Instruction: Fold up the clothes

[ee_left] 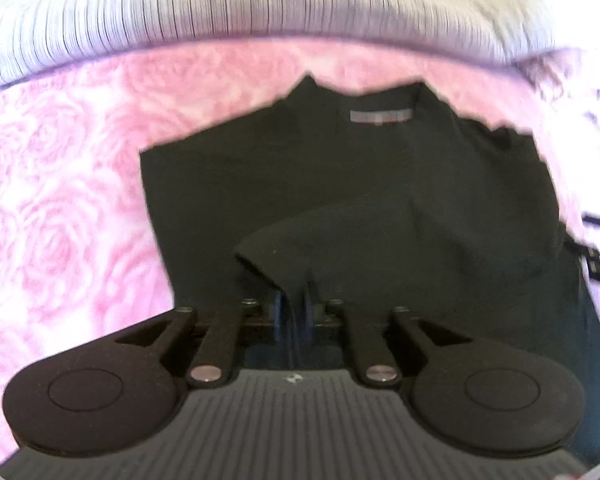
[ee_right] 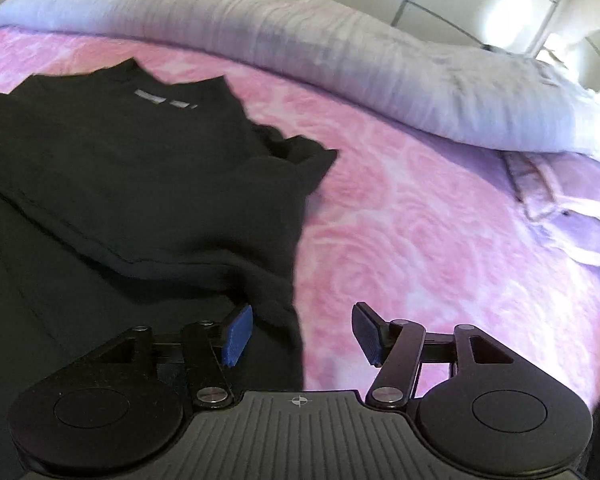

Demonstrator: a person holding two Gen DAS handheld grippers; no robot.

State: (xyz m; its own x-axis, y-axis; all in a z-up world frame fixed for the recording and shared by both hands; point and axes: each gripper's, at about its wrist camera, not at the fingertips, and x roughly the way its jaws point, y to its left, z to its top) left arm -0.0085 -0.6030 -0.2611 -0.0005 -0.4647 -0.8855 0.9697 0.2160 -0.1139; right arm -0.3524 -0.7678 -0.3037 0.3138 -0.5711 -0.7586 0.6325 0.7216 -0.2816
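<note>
- Black T-shirt (ee_left: 340, 184) is lying flat on the pink rose-print bedspread (ee_left: 60, 208) of a bed, collar end pointing toward the pale striped duvet (ee_left: 240, 4), hem end toward the camera. Its long axis is running from the duvet back to the hand-held grippers.
- Collar label (ee_left: 380, 116) is showing face up at the T-shirt's duvet end.
- Left hand-held gripper (ee_left: 296, 312) is pinching a raised fold of the T-shirt; blue pads are nearly together with cloth draping over and between them.
- Right hand-held gripper (ee_right: 302, 334) is standing open, nothing between its pads. Its left pad is hovering over the T-shirt's side edge; its right pad is over bare bedspread.
- Judgement: the T-shirt's edge is lying just inside the right jaw gap, so that hand seems to need only a small shift toward the cloth before closing.
- Lilac garment (ee_right: 572, 216) is lying well apart from the T-shirt, on the side away from it, beside the duvet.
</note>
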